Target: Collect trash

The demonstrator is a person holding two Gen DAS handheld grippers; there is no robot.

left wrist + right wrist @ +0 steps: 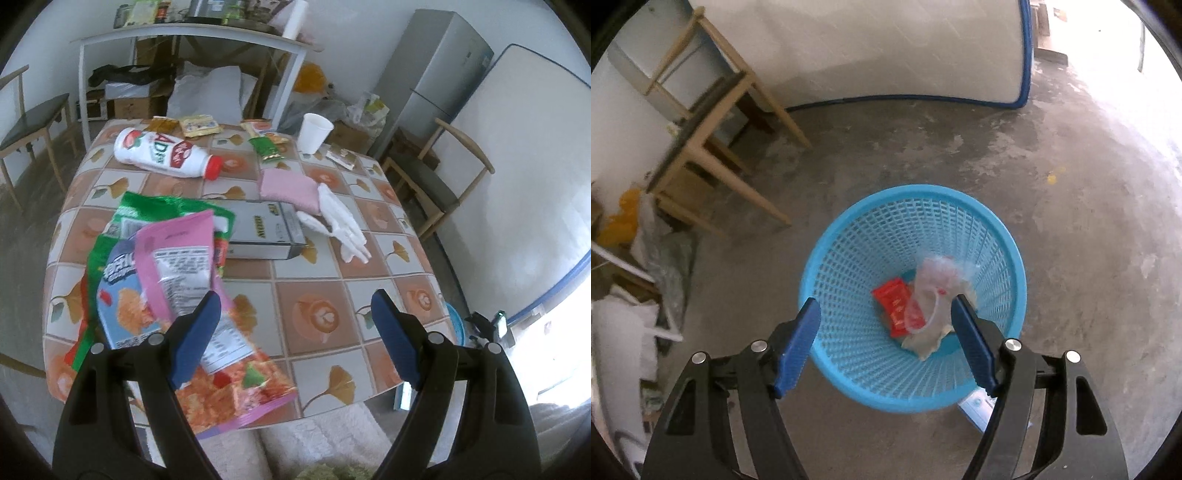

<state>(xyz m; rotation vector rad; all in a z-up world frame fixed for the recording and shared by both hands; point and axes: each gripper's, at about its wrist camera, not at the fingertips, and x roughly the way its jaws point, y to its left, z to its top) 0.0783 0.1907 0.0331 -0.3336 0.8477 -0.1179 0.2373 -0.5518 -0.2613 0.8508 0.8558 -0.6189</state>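
Note:
In the left wrist view my left gripper (293, 308) hangs open over the near part of a tiled table (369, 273), nothing between its fingers. Snack wrappers (170, 266) lie piled under its left finger. Further back are a grey box (264, 230), a white glove (341, 225), a pink pouch (290, 190), a white bottle with a red cap (162, 151), a green sachet (267, 149) and a white paper cup (314, 133). In the right wrist view my right gripper (884, 308) is open above a blue mesh basket (849, 258) on the floor. Inside lie a red packet (894, 301) and a crumpled clear bag (936, 284).
Wooden chairs (439, 177) stand right and left of the table, a white desk (192, 37) and a fridge (436, 74) behind it. Beside the basket stands a wooden chair (713, 144); bags and clutter (631, 258) lie at the left on the concrete floor.

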